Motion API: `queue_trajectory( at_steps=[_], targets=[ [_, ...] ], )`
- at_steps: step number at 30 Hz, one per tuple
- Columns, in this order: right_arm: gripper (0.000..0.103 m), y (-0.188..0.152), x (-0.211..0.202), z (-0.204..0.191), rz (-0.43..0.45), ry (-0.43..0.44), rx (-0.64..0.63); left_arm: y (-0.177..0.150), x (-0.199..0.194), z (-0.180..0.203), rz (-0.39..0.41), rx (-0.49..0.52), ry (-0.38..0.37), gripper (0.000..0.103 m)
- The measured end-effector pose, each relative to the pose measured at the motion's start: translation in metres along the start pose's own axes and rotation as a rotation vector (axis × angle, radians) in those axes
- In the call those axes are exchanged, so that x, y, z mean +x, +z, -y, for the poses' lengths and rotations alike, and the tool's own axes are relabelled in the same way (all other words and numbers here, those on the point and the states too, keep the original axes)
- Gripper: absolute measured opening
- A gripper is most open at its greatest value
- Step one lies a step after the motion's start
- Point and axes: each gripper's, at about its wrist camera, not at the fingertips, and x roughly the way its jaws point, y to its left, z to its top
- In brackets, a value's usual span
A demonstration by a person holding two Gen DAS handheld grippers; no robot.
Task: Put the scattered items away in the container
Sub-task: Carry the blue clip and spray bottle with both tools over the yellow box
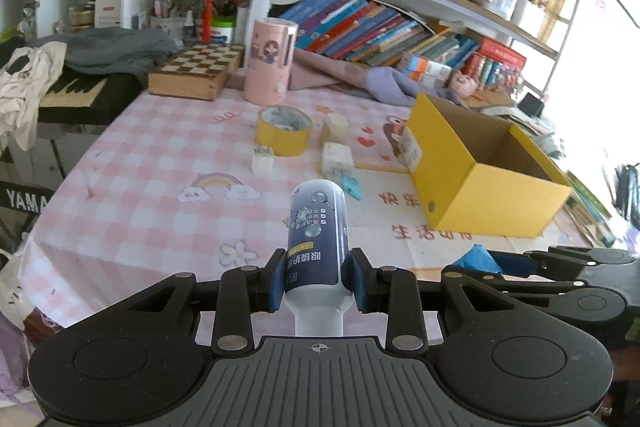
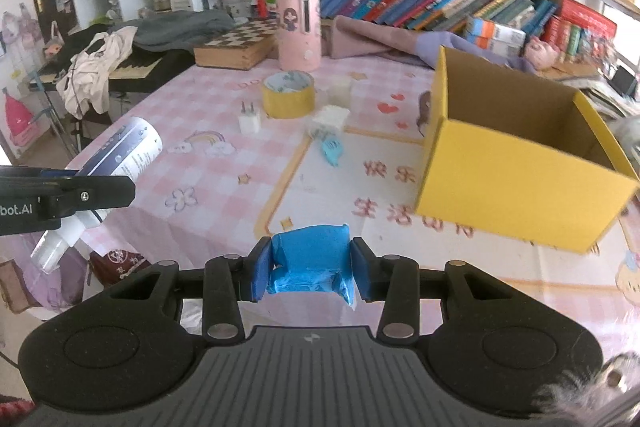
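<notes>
My left gripper (image 1: 317, 283) is shut on a dark blue and white spray bottle (image 1: 318, 227), held above the table's near edge; the bottle also shows in the right wrist view (image 2: 124, 151). My right gripper (image 2: 311, 269) is shut on a crumpled blue packet (image 2: 310, 259), whose tip shows in the left wrist view (image 1: 478, 259). The open yellow cardboard box (image 1: 480, 167) stands on the right of the table (image 2: 520, 163). A yellow tape roll (image 2: 288, 95), a white plug (image 2: 250, 121), white blocks (image 2: 330, 117) and a light blue item (image 2: 332, 151) lie mid-table.
A pink cylinder (image 2: 299, 27), a chessboard box (image 2: 236, 45) and folded cloth (image 2: 380, 45) stand at the table's back. Bookshelves rise behind. A keyboard with clothes on it (image 2: 120, 63) is off the left edge.
</notes>
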Motion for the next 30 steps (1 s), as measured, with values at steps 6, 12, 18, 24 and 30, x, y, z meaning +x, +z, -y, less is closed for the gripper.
queue_trajectory(
  at_steps=[6, 12, 18, 24, 30],
  targets=[
    [0.039, -0.015, -0.017, 0.009, -0.004, -0.043, 0.050, -0.006, -0.003, 0.013, -0.018, 0.035, -0.046, 0.031],
    [0.039, -0.026, -0.030, 0.022, -0.008, -0.099, 0.094, -0.007, 0.002, 0.029, -0.033, 0.075, -0.108, 0.031],
    [0.039, -0.034, -0.038, 0.035, -0.017, -0.144, 0.137, -0.008, 0.008, 0.045, -0.050, 0.115, -0.163, 0.031],
    [0.039, -0.040, -0.043, 0.048, -0.027, -0.175, 0.171, -0.009, 0.016, 0.059, -0.076, 0.145, -0.202, 0.031],
    [0.039, -0.047, -0.048, 0.065, -0.027, -0.209, 0.215, -0.009, 0.026, 0.078, -0.097, 0.189, -0.241, 0.031]
  ],
)
